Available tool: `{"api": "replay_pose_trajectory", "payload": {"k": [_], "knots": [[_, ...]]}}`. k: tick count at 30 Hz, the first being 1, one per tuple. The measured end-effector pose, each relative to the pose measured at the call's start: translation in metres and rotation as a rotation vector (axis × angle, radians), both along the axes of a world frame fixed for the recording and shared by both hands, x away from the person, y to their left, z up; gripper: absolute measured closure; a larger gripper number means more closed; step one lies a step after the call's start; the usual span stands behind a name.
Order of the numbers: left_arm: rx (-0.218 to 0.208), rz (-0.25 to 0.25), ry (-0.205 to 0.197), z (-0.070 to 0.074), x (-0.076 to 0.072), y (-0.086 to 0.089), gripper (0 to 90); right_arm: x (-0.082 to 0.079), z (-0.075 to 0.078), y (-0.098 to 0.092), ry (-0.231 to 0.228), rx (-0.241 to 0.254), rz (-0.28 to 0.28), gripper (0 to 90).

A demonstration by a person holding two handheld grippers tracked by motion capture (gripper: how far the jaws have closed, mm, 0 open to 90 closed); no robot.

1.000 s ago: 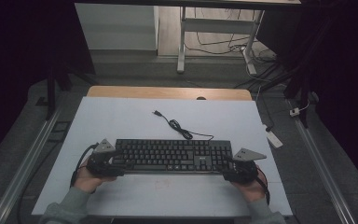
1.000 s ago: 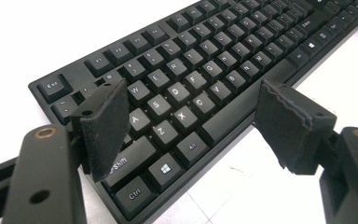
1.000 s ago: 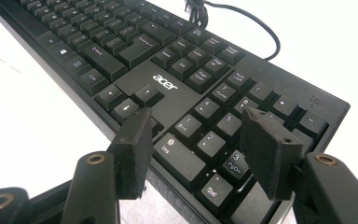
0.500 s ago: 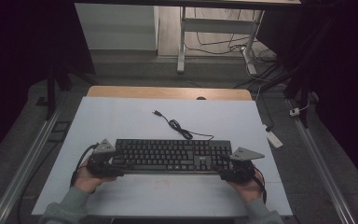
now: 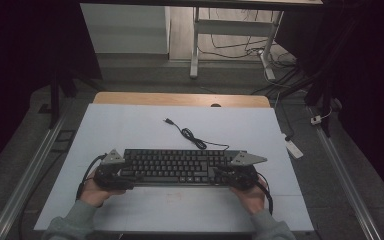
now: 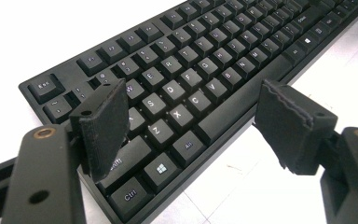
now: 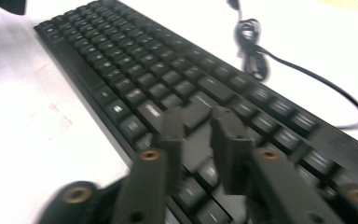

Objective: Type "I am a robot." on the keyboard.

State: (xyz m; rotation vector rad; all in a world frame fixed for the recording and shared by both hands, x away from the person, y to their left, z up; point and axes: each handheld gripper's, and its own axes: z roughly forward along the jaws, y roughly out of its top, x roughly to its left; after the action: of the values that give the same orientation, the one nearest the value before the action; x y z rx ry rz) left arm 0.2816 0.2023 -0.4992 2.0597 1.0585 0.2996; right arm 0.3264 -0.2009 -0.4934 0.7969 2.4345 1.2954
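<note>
Black keyboard (image 5: 177,166) lying flat near the person's edge of the white table (image 5: 130,125), long axis running left to right.

Nearest, the left gripper (image 5: 114,175) stands at the Esc and Ctrl end, jaws wide apart astride the front corner, pads off it. The right gripper (image 5: 228,175) hangs over the opposite end; its jaws have just been closing to a narrow gap, nothing between them. Farther off, the keyboard's cable (image 5: 190,135) curls away from its back edge toward the far side.
</note>
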Motion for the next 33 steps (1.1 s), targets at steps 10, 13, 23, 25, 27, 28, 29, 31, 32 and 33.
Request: {"api": "replay_pose_trajectory", "payload": {"k": [10,13,23,25,27,28,29,31,32,33], "knots": [[0.001,-0.003,-0.003,0.0,0.0,-0.001,26.2,0.009,0.002,0.042,0.014,-0.013,0.072,89.5],[0.0,-0.003,-0.006,0.0,0.0,0.0,26.2,0.014,0.0,0.053,0.023,-0.018,0.079,89.5],[0.006,-0.015,-0.007,0.0,0.0,-0.002,26.2,0.031,-0.01,0.085,0.051,-0.049,0.092,89.5],[0.006,-0.016,-0.009,0.0,0.0,-0.002,26.2,0.033,-0.01,0.089,0.053,-0.056,0.089,89.5],[0.001,-0.015,-0.01,0.0,0.0,-0.002,26.2,0.035,-0.012,0.092,0.058,-0.052,0.086,89.5],[0.001,-0.014,-0.01,0.0,0.0,-0.001,26.2,0.036,-0.013,0.094,0.058,-0.059,0.084,89.5],[0.001,-0.013,-0.01,0.0,0.0,-0.001,26.2,0.037,-0.015,0.096,0.064,-0.058,0.086,89.5],[0.001,-0.014,-0.01,0.0,0.0,-0.002,26.2,0.039,-0.018,0.1,0.069,-0.061,0.09,89.5],[0.002,-0.014,-0.01,0.0,0.0,-0.002,26.2,0.04,-0.018,0.102,0.067,-0.072,0.089,89.5],[0.002,-0.014,-0.009,0.0,0.0,-0.001,26.2,0.041,-0.019,0.104,0.07,-0.071,0.089,89.5]]}}
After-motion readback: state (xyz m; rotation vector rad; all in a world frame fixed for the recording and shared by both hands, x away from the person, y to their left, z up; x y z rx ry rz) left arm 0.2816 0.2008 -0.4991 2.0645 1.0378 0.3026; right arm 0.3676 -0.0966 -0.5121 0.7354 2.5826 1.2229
